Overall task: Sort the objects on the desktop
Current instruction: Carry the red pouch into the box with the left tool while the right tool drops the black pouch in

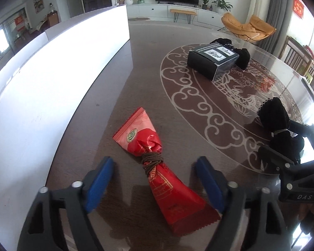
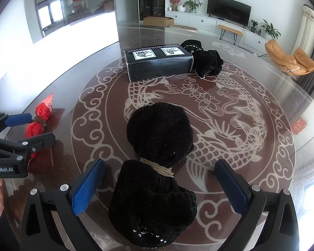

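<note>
While both tongs gape unpinching, glossy dragon-patterned table (image 2: 251, 87) (television (image 2: 228, 9) beyond), left tongs (image 1: 152, 177) around red packet (image 1: 157, 163).

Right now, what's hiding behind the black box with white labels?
Behind the black box with white labels lies a fuzzy black cloth bundle, partly showing past the box's right end. The box covers the rest, so anything else back there can't be seen.

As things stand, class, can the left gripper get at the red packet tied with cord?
Probably yes: the left gripper already straddles the red packet, jaws apart on either side, nothing between them and it.
</note>
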